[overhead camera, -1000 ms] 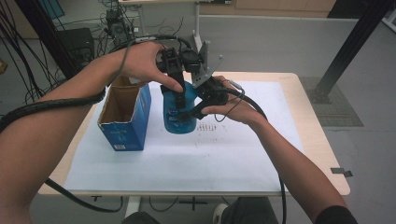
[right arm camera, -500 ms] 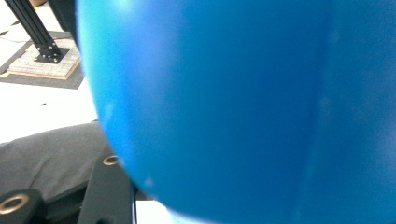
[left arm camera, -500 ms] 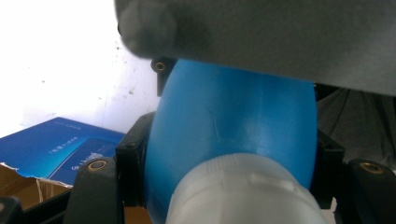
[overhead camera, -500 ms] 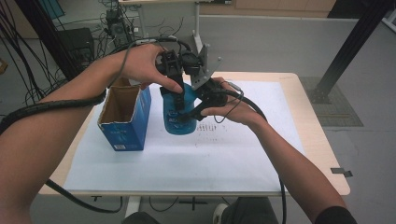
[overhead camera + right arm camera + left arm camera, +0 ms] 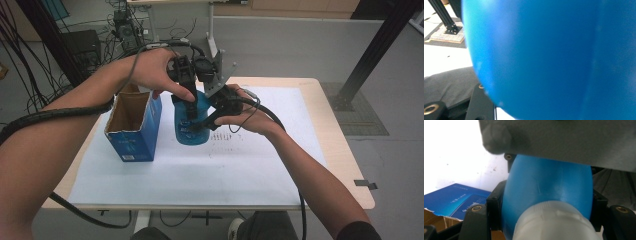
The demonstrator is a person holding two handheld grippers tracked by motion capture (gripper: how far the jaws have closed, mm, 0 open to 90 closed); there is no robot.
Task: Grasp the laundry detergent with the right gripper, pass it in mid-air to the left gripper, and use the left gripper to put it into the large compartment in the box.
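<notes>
A blue bottle (image 5: 191, 131) with a white cap (image 5: 554, 222) stands on the white sheet in the middle of the table. My left gripper (image 5: 190, 102) comes down from above, its black jaws shut on the bottle's (image 5: 549, 185) upper part just below the cap. My right gripper (image 5: 202, 124) reaches in from the right and is shut on the bottle's side. In the right gripper view the blue wall (image 5: 554, 57) sits very close and one black jaw shows at the lower left.
An open blue carton (image 5: 132, 127) stands just left of the bottle, its top flaps up; its side (image 5: 456, 197) shows in the left gripper view. White paper (image 5: 200, 175) covers the tabletop. Cables trail off both grippers. A grey plate (image 5: 561, 140) hangs above the bottle.
</notes>
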